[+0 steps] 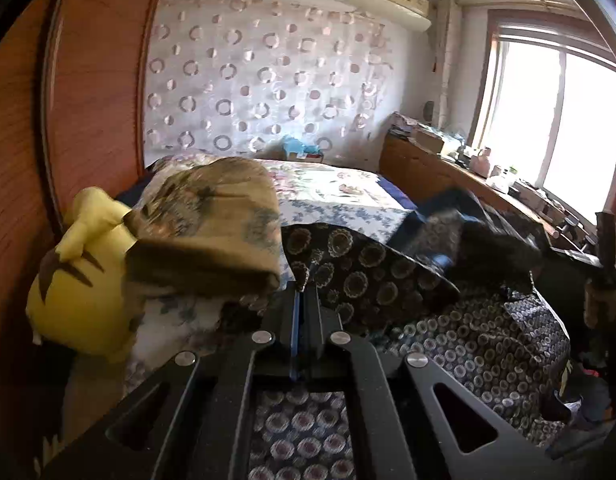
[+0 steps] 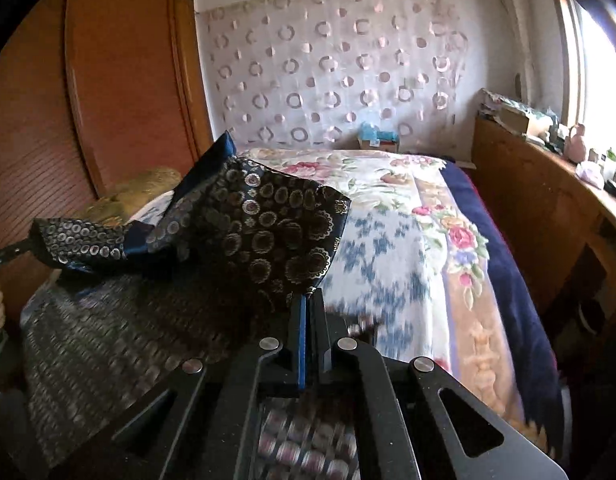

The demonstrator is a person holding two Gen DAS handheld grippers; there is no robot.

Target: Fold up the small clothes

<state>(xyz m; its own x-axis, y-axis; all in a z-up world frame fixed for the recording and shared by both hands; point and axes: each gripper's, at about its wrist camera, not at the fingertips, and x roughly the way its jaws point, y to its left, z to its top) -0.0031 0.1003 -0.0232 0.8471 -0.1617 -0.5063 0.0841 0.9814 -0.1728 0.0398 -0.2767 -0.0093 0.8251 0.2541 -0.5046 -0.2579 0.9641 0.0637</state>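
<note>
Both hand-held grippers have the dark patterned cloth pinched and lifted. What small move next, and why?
Probably carry both pinched edges forward and lay them down. The left hand-held gripper and right hand-held gripper are each shut on the dark patterned cloth, lifted above the bed, so the fold seems unfinished.
</note>
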